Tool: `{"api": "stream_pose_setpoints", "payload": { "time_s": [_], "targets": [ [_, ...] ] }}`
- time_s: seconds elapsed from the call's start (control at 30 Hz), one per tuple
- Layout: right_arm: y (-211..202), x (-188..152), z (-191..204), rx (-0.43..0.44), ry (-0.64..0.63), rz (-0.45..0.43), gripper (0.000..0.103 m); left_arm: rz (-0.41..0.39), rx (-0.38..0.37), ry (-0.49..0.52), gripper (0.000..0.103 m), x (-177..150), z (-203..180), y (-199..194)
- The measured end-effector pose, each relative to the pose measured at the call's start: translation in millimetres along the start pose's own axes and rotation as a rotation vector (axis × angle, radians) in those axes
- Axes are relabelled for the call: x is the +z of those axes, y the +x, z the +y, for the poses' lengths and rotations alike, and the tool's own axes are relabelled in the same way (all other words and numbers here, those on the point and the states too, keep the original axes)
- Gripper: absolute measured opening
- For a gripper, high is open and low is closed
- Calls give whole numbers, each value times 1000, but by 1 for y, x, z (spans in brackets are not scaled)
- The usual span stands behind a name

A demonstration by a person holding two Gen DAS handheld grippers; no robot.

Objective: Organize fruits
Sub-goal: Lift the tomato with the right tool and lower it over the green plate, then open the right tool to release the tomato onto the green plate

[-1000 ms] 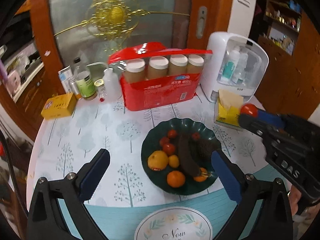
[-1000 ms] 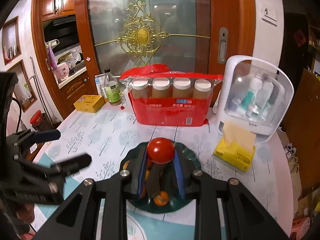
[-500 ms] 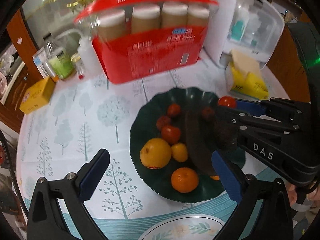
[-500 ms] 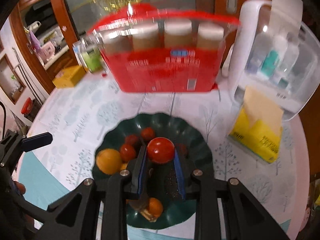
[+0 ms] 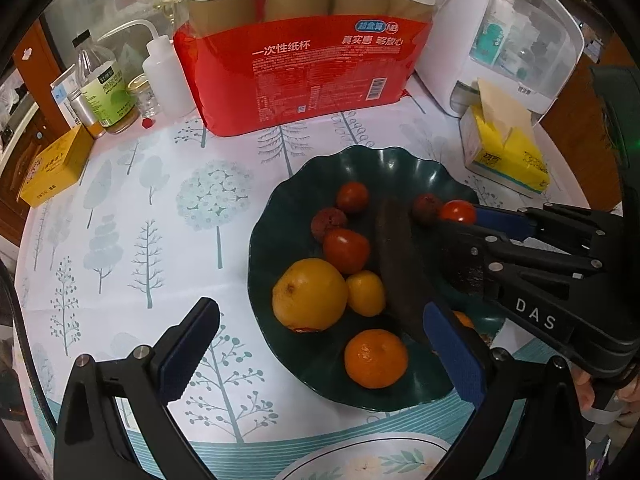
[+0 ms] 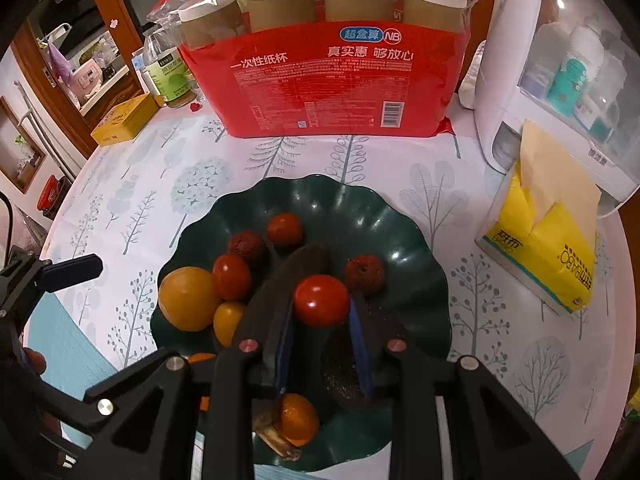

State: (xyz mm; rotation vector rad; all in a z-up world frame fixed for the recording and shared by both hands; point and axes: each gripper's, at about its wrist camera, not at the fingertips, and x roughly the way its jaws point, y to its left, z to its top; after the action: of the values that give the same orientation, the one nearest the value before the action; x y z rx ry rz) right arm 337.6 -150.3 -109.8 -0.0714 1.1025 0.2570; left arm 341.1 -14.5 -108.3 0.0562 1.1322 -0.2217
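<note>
A dark green scalloped plate (image 5: 280,204) (image 6: 404,224) holds several fruits: a large yellow-orange fruit (image 5: 309,294) (image 6: 189,298), a tangerine (image 5: 376,358), small red tomatoes, dark red berries and a blackened banana (image 5: 400,264) (image 6: 276,296). My right gripper (image 6: 322,300) is shut on a red tomato (image 6: 321,301), held low over the plate's right half; it also shows in the left wrist view (image 5: 458,212). My left gripper (image 5: 320,340) is open and empty, near the plate's front.
A red pack of paper cups (image 5: 296,60) stands behind the plate. A white cosmetics box (image 6: 568,80) and a yellow tissue pack (image 6: 548,248) are at the right. Bottles (image 5: 108,92) and a yellow box (image 5: 52,168) stand at the back left.
Both grippers have moved forward and down toward the plate. The right gripper has carried the tomato from high above the table to just over the plate.
</note>
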Motion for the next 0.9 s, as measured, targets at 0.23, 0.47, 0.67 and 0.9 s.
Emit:
{"api": "stream_pose_setpoints", "payload": {
  "time_s": [0.23,0.47,0.67,0.9],
  "targets": [
    [-9,0,3,13,0,-11,35,-8,-1,9,101,-7,-5,-10],
    [-26,-8,10,12,4,-31,35,-21,4,5,101,-17,-4,-28],
    [-51,-20,12,6,21,-56,35,-44,9,13,101,-32,-9,-51],
    [-81,-43,17,6,19,-89,35,-66,4,30,101,-57,-21,-78]
  ]
}}
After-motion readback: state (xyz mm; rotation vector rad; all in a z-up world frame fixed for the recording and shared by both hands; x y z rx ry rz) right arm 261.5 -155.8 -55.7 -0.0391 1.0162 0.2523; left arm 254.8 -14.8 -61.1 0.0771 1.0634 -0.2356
